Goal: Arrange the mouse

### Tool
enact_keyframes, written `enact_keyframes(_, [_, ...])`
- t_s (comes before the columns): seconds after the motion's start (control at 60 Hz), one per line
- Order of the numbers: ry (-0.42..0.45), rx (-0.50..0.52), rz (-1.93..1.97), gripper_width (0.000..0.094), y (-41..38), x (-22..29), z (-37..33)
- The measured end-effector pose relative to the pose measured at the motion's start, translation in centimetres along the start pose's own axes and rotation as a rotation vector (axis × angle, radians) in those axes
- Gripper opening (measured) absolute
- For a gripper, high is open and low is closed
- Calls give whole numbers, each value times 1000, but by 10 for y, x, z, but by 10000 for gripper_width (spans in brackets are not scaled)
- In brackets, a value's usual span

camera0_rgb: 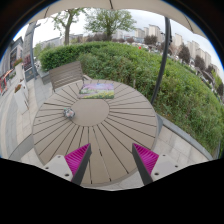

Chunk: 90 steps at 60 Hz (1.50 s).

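A small grey mouse (69, 114) lies on the round slatted wooden table (110, 125), left of its centre. A pale purple mouse mat (97, 89) lies at the table's far edge. My gripper (112, 158) is held above the near part of the table, well short of the mouse. Its fingers (80, 157) with magenta pads stand wide apart with nothing between them but the table top.
A wooden bench (66, 73) stands beyond the table to the left. A green hedge (150, 70) runs behind and to the right. A thin dark pole (163, 55) rises at the right. Buildings and trees stand far off.
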<state>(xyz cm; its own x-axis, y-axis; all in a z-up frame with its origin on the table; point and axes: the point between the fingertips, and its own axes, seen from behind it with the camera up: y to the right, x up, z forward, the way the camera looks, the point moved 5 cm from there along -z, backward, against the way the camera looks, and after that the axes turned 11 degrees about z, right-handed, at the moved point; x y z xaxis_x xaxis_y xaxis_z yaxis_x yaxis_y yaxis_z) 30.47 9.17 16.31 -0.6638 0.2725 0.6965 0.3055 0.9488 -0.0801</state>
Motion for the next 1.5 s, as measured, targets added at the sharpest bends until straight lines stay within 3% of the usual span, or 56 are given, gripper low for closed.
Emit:
enact_keyframes(0.35, [-12, 72, -44, 844, -116, -12, 24])
enact_keyframes(0.683, [71, 148, -49, 848, -219, -6, 76])
enact_keyframes(0.967, [130, 97, -34, 848, -245, 4, 160])
enact_keyframes(1.167, [120, 85, -2, 848, -252, 0, 227])
enact_keyframes(1.417, [172, 78, 23, 821, -253, 26, 265])
enact_keyframes(1.5, [167, 74, 19, 852, -254, 33, 274])
